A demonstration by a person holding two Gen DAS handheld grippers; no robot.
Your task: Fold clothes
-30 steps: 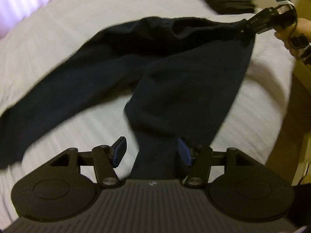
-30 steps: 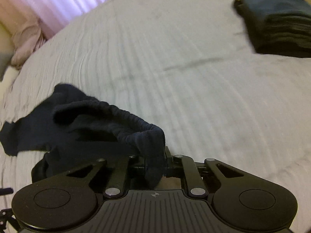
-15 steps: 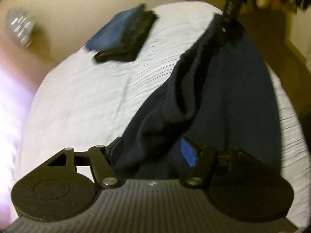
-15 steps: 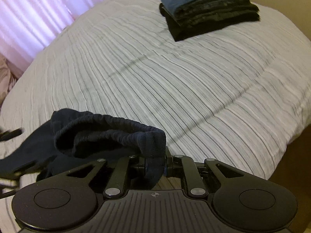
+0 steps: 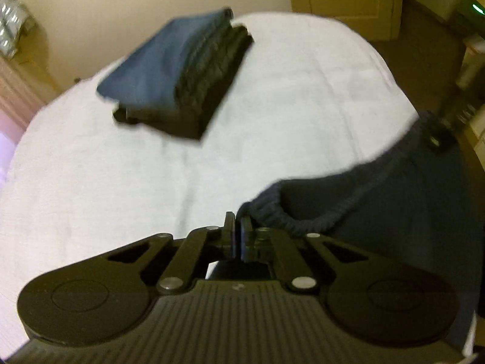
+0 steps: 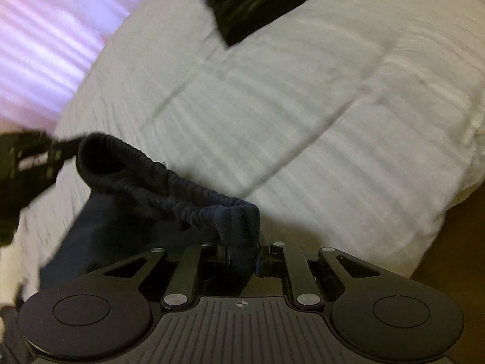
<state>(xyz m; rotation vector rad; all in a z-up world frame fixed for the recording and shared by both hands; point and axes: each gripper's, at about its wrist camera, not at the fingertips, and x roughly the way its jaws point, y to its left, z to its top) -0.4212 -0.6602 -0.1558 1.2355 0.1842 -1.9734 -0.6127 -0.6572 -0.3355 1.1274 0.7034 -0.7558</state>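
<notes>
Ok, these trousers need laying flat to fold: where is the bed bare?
The white bedspread lies bare between the folded stack and both grippers. The far end by the stack is crowded; the navy trousers hang over the near edge.

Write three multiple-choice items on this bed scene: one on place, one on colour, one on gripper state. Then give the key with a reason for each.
1. Where does the folded stack lie?
A. on the white bedspread
B. on the floor
C. in a drawer

2. What colour is the garment held by its waistband?
A. red
B. dark navy
C. yellow

3. How do the two grippers stand?
A. both open
B. only the right one shut
C. both shut on the waistband

Key: 1 A, the stack rests on the bedspread beyond both grippers. 2 B, the ribbed waistband and hanging cloth look dark navy in both views. 3 C, the left gripper has its jaws pressed together at one waistband end, and the right gripper clamps the other end.
</notes>
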